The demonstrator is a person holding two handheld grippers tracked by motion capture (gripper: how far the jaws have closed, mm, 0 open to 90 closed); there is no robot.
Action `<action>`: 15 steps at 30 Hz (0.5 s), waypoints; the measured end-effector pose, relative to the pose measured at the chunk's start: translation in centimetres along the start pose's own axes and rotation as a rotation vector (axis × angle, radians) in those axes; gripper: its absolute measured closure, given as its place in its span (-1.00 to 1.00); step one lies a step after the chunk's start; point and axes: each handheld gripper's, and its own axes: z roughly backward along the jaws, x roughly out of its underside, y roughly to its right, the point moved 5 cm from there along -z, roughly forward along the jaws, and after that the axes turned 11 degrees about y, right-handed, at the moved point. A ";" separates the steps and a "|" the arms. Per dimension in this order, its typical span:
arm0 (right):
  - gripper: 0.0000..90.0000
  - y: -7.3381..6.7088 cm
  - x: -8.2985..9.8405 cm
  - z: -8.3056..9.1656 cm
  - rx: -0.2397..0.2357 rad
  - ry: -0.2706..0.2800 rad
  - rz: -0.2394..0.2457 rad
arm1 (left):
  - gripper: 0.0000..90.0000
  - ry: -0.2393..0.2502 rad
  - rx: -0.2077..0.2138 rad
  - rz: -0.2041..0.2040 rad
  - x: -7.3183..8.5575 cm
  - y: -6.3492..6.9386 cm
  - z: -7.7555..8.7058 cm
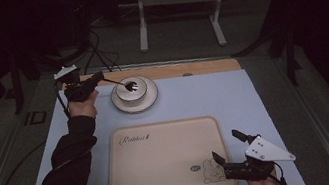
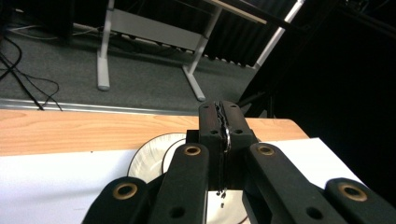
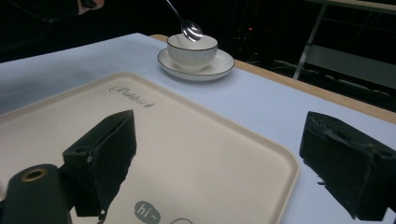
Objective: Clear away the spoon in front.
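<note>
A white bowl (image 1: 132,89) stands on a white saucer (image 1: 121,104) at the back of the table. Just over the bowl hangs a metal spoon (image 1: 120,83), and my left gripper (image 1: 99,79) is shut on its handle from the left. In the left gripper view the jaws are pressed together around the thin handle (image 2: 226,136), with the saucer (image 2: 144,158) below. My right gripper (image 1: 226,144) rests open at the front right corner of the beige tray (image 1: 164,161). The right gripper view shows the spoon's head (image 3: 191,30) above the bowl (image 3: 191,51), with nothing between that gripper's pads (image 3: 112,154).
A pale blue mat (image 1: 234,96) covers the table, and a wooden strip (image 1: 198,66) runs along its far edge. Beyond it stand the white legs of a frame (image 1: 143,30), with cables (image 1: 100,52) on the grey floor. The tray's surface is bare apart from its print.
</note>
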 end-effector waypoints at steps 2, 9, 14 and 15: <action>-0.76 0.0 0.0 0.0 0.000 0.000 0.000 | 0.99 -0.002 0.001 -0.010 -0.4 0.2 0.3; -0.76 0.1 -0.1 0.1 0.009 0.009 -0.003 | 0.99 -0.024 0.014 -0.037 -1.5 0.7 1.3; -0.76 0.1 -0.1 0.1 0.011 0.011 -0.002 | 0.99 -0.042 0.034 -0.055 -2.1 1.2 1.9; -0.76 0.1 -0.1 0.1 0.011 0.012 -0.001 | 0.99 -0.044 0.039 -0.060 -2.2 1.3 2.1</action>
